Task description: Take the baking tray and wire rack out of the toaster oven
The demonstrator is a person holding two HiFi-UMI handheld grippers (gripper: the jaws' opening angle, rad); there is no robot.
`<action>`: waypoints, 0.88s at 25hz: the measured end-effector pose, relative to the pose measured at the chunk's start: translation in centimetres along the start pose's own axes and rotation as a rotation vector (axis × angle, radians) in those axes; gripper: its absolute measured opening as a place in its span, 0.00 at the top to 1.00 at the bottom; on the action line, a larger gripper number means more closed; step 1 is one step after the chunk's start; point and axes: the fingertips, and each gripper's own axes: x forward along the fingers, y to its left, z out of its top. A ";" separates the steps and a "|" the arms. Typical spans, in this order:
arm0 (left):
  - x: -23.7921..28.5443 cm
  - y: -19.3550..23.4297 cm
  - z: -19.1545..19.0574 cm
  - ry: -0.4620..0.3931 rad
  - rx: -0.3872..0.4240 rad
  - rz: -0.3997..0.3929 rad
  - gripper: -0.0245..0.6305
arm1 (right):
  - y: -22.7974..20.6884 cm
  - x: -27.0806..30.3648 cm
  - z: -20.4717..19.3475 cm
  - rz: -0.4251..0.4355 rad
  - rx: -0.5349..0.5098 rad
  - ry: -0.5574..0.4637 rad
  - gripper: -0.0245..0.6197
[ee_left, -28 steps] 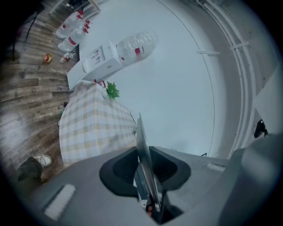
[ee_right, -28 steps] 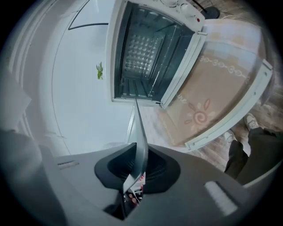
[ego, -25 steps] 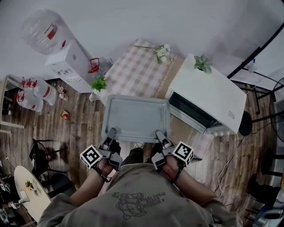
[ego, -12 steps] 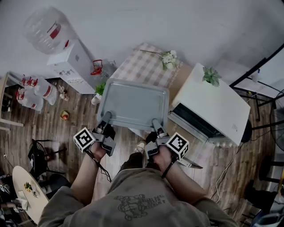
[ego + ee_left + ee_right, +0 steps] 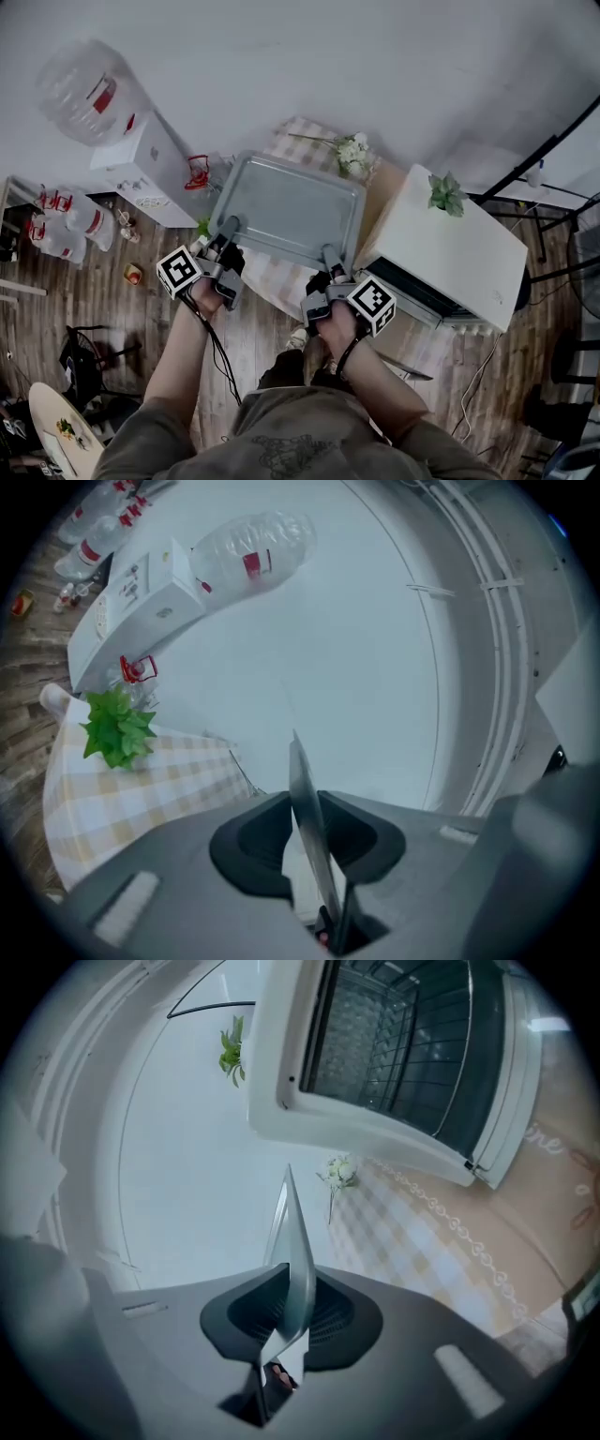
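The grey baking tray (image 5: pixel 286 208) hangs in the air above the checked tablecloth, out of the white toaster oven (image 5: pixel 448 244). My left gripper (image 5: pixel 228 230) is shut on the tray's near left rim; my right gripper (image 5: pixel 330 255) is shut on its near right rim. In the left gripper view the tray's edge (image 5: pixel 306 817) stands thin between the jaws of that gripper (image 5: pixel 307 829). The right gripper view shows the tray's rim (image 5: pixel 298 1241) clamped in that gripper (image 5: pixel 292 1314), and the oven (image 5: pixel 412 1063) with its door open and the wire rack (image 5: pixel 412 1044) still inside.
A checked tablecloth (image 5: pixel 302 141) covers the table, with white flowers (image 5: pixel 352 154) at its far side. A small plant (image 5: pixel 447 193) sits on the oven top. A water dispenser (image 5: pixel 122 131) stands to the left. Another green plant (image 5: pixel 117 727) stands at the table's left edge.
Both grippers have carried the tray up and away from the oven toward the far side of the table. The head view has shifted, so the oven now sits further right.
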 end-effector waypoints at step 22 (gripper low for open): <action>15.0 17.2 3.1 0.109 -0.078 0.247 0.86 | -8.1 12.8 5.2 -0.170 -0.052 -0.214 0.84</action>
